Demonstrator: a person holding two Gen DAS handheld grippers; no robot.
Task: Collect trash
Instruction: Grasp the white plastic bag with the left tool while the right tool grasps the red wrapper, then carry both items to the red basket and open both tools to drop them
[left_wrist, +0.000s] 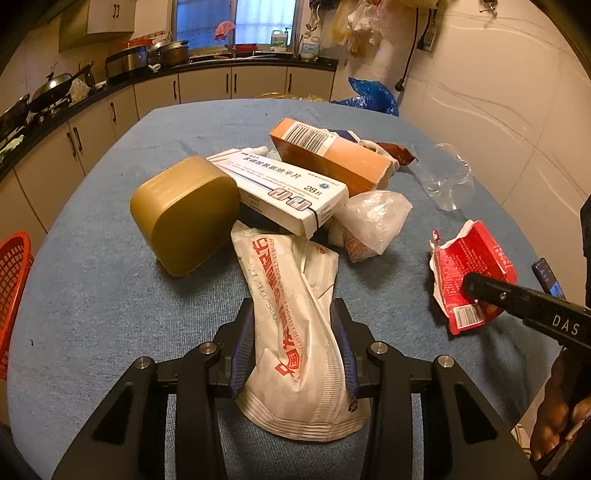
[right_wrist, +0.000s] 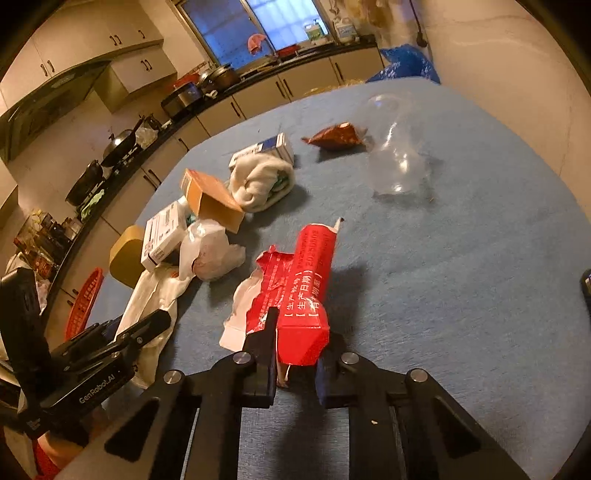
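My left gripper (left_wrist: 295, 354) is clamped on the white wrapper w/ red print (left_wrist: 295, 328), near the tabletop's (left_wrist: 110, 314) front edge. My right gripper (right_wrist: 295, 354) is clamped on the torn red carton (right_wrist: 303, 291), toward the right edge. Beyond, mid-tabletop: gold tin (left_wrist: 184, 214), white med box (left_wrist: 280, 188), orange box (left_wrist: 328, 155), clear plastic cup (right_wrist: 397, 155). Red basket (left_wrist: 11, 291) sits off the left edge.

The orange basket (left_wrist: 13, 295) is cut off at the left edge, and the phone (right_wrist: 585, 286) at the right.
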